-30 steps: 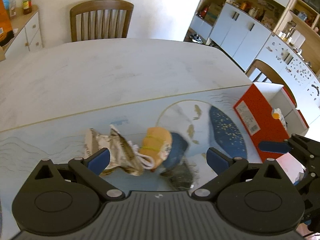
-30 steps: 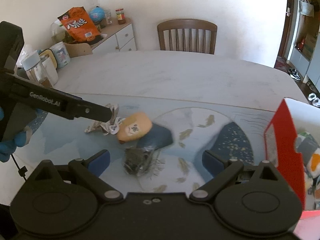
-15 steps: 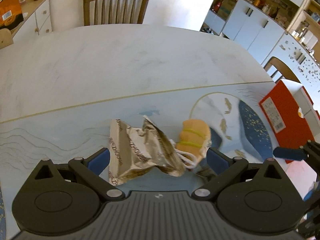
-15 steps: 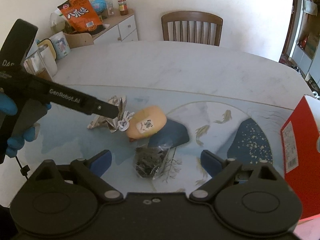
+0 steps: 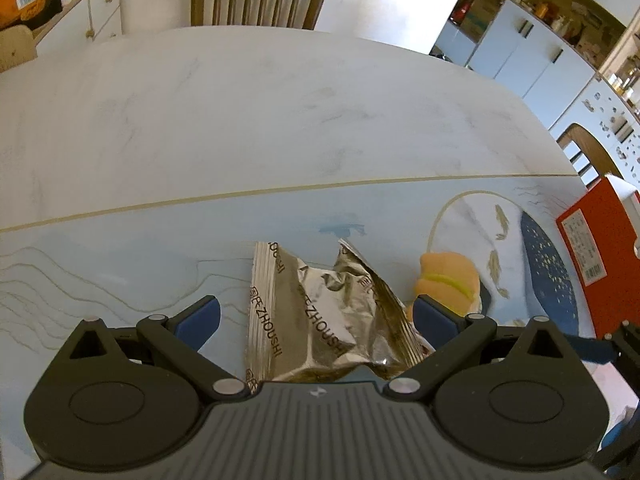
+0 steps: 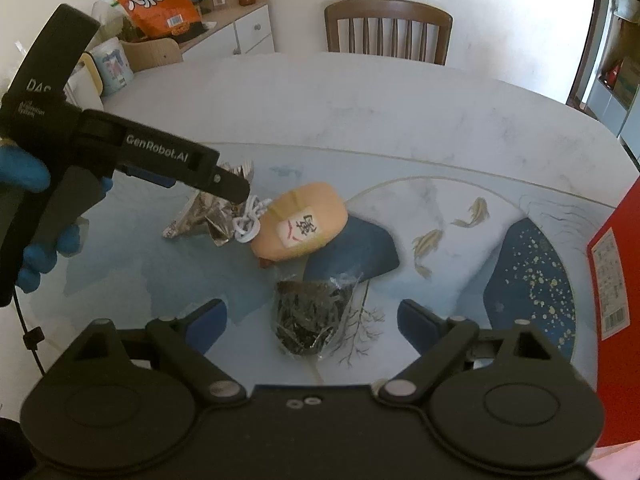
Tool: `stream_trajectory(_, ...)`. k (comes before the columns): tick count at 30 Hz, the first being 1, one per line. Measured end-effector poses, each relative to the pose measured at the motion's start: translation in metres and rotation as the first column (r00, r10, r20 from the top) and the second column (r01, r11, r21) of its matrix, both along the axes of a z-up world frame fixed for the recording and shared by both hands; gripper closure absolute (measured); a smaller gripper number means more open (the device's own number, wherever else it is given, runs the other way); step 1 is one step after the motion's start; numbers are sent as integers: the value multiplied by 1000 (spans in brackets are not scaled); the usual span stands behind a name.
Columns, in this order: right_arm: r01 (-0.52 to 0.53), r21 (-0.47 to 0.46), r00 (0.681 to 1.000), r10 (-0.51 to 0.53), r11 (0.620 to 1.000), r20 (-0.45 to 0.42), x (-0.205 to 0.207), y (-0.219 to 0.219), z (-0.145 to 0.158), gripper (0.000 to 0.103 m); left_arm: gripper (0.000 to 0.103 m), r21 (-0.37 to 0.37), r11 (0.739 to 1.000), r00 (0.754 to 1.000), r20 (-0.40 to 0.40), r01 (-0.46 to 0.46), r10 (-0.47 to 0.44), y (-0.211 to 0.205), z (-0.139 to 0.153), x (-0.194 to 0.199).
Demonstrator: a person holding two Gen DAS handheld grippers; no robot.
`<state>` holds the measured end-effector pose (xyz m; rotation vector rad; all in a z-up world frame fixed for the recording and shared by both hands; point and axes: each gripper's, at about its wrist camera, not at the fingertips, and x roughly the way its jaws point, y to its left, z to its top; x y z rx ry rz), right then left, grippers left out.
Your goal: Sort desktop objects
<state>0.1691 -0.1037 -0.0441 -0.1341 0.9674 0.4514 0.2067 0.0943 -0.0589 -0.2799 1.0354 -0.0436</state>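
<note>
The left gripper [image 5: 316, 316] is hanging over the crumpled silver foil wrapper [image 5: 320, 320], its blue pads standing wide apart on either side of the packet and not touching it — nothing is being held. In the right wrist view the same gripper is angling in from the left in a blue-gloved hand [image 6: 24, 208], its tip sitting over the wrapper's far edge. The wrapper is lying flat on the pale blue printed mat [image 5: 120, 248] that covers the near part of the white marble-look table [image 5: 280, 112]. Just beside the wrapper, a peach plush toy [image 6: 300, 226] with a white label is lying on its side, a knotted white cord [image 6: 250, 222] sitting between the two. The right gripper [image 6: 312, 320] is pointing down at a clear packet of dark dried leaves [image 6: 312, 316], which is lying on the mat between its blue fingers; the jaws are closing yet wide, pads clear of the packet. A red box [image 6: 616, 280] is standing at the right edge — apart from the cluster — and a wooden chair [image 6: 388, 28] is sitting at the table's far side.
</note>
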Motion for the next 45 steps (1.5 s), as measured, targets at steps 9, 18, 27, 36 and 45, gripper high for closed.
stream_trajectory(9, -15, -12, 999, 15, 1000, -30, 10, 7, -14, 16, 0, -30, 999, 1000, -19, -22, 22, 6, -11, 9)
stream_trajectory(18, -41, -24, 998, 39, 999, -52, 15, 13, -26, 25, 1, -55, 998, 1000, -12, -24, 23, 11, -17, 11)
stream_trajectory(27, -37, -45, 997, 34, 998, -75, 19, 14, -35, 38, 16, -91, 996, 1000, -2, -25, 25, 11, -17, 7)
stream_trajectory(36, -28, -61, 997, 23, 998, -80, 21, 14, -36, 55, 31, -106, 993, 999, -1, -48, 48, 13, -17, 8)
stream_trajectory(45, -21, -64, 997, 17, 998, -71, 19, 14, -32, 67, 60, -148, 988, 998, 26, -50, 54, 14, -13, 8)
